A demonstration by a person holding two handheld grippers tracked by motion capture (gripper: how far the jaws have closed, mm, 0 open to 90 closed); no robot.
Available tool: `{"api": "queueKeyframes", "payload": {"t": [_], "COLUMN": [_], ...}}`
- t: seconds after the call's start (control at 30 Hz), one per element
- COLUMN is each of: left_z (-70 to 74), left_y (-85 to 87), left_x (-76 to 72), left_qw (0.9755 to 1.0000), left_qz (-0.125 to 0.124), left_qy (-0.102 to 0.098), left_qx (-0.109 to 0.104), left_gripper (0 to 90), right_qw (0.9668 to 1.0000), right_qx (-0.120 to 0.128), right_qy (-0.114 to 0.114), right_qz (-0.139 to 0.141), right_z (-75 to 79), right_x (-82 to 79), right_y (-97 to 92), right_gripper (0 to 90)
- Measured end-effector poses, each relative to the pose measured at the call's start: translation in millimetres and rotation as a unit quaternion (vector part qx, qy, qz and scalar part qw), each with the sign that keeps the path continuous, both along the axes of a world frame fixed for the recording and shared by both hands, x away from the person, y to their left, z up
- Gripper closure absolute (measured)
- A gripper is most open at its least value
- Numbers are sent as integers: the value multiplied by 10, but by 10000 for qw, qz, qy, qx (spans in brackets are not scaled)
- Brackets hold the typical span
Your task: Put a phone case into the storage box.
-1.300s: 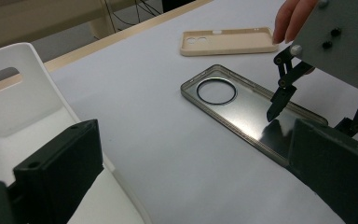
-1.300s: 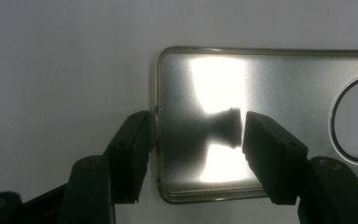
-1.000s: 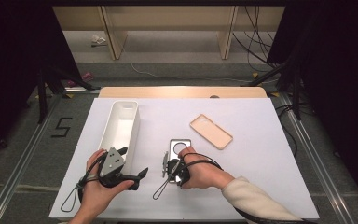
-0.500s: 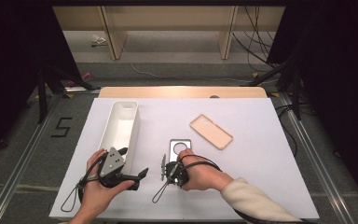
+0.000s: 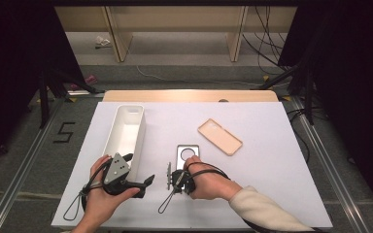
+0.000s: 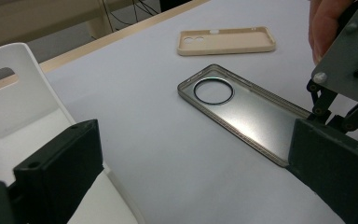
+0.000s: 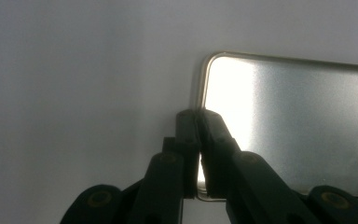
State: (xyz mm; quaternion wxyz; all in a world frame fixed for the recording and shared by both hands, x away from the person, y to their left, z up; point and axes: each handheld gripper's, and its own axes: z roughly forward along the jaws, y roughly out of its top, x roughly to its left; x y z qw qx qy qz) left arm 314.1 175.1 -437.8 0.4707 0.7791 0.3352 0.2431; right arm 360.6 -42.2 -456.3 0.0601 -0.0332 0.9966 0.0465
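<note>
Right now, at the bottom middle of the high view, the person's right gripper [image 5: 175,178] is pinched onto the near short end of a clear phone case [image 5: 187,156] lying flat on the white table [image 5: 272,184]. Its jaws have just been closing; in the right gripper view they meet on the case's rim, one inside the wall and one outside, close to a rounded corner.

The clear case's long axis runs up the frame, away from the person, with its round camera hole at the far end. So the case stretches straight ahead of the right gripper, and any lift would likely start from this near edge.

Left of it, the left gripper [image 5: 141,183] hangs beside the near end of a long white bin [image 5: 126,127]. Its jaws stand wide apart with nothing between them. The clear case [image 6: 242,109] shows across open table from it, so the right hand is clearly the nearer one.

A tan phone case [image 5: 219,136] lies apart, upper right of the clear one, at a slant.
</note>
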Motion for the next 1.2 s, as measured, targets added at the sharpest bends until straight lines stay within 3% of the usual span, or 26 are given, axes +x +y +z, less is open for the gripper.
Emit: {"api": "queueKeyframes", "payload": {"t": [0.47, 0.53, 0.73, 0.87, 0.93, 1.2], "left_z": [-1, -1, 1, 3, 4, 2], "left_y": [1, 2, 4, 5, 5, 3], "left_x": [0, -1, -1, -3, -4, -4], "left_qw": [10000, 10000, 10000, 10000, 10000, 10000], "left_qz": [1, 1, -3, 4, 3, 7], "left_qy": [9, 8, 1, 3, 3, 6], "left_qx": [7, 4, 6, 1, -5, -3], "left_gripper": [23, 23, 24, 25, 25, 28], "right_qw": [9999, 9998, 9997, 9987, 9984, 9934], "right_qx": [-25, 88, 112, 425, 457, 1056], "right_qy": [78, 68, 91, 51, 57, -61], "right_qz": [-129, -145, -217, -265, -322, -438], "right_z": [13, 1, 44, 151, 172, 328], "right_x": [3, 5, 16, 45, 45, 106], "right_y": [-5, -15, -42, -94, -104, -297], "right_gripper": [893, 895, 896, 897, 897, 897]}}
